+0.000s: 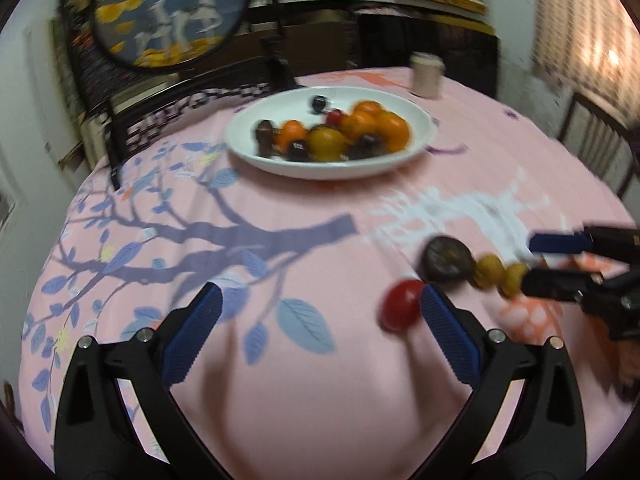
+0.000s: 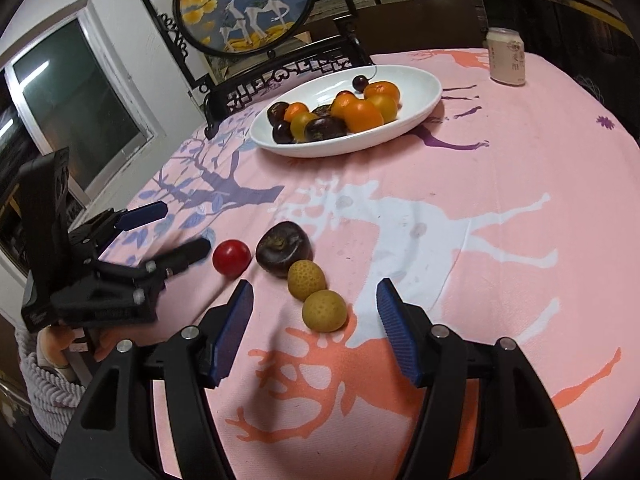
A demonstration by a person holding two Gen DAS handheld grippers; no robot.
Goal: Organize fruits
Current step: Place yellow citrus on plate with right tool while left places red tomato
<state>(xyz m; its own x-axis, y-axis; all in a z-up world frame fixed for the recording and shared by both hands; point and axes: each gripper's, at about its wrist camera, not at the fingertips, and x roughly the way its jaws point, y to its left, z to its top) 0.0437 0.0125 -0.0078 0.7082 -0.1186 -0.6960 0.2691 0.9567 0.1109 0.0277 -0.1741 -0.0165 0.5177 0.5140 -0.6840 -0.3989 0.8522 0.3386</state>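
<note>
Both grippers are low over the pink tablecloth [image 2: 500, 168], jaws spread wide, nothing held.

Right gripper [image 2: 314, 306]: the near tan fruit [image 2: 324, 310] sits on the cloth between its blue pads [image 2: 394, 320], touching neither. A second tan fruit [image 2: 306, 280] touches it just beyond, then a dark wrinkled fruit [image 2: 283, 248] touching that one. They form a short diagonal row running far-left.

Red cherry tomato [image 2: 231, 258] lies just left of the dark fruit, slightly apart. In the left wrist view it [image 1: 401, 305] sits just outside the right finger of the left gripper [image 1: 320, 300], right up against it; contact unclear due to motion blur. The space between the left gripper's fingers holds only cloth.

Left gripper [image 2: 180, 230] in the right wrist view: approaches from the left, near finger tip close to the tomato.

Far: white oval plate [image 2: 416, 80] near the table's far edge, piled with oranges [image 2: 362, 114], yellow and dark fruits, and one stemmed cherry [image 2: 360, 82] at the far side of the pile. Pale can [image 2: 506, 56] stands upright, far-right of the plate. Round deer screen [image 2: 244, 0] on a dark stand behind the table.
</note>
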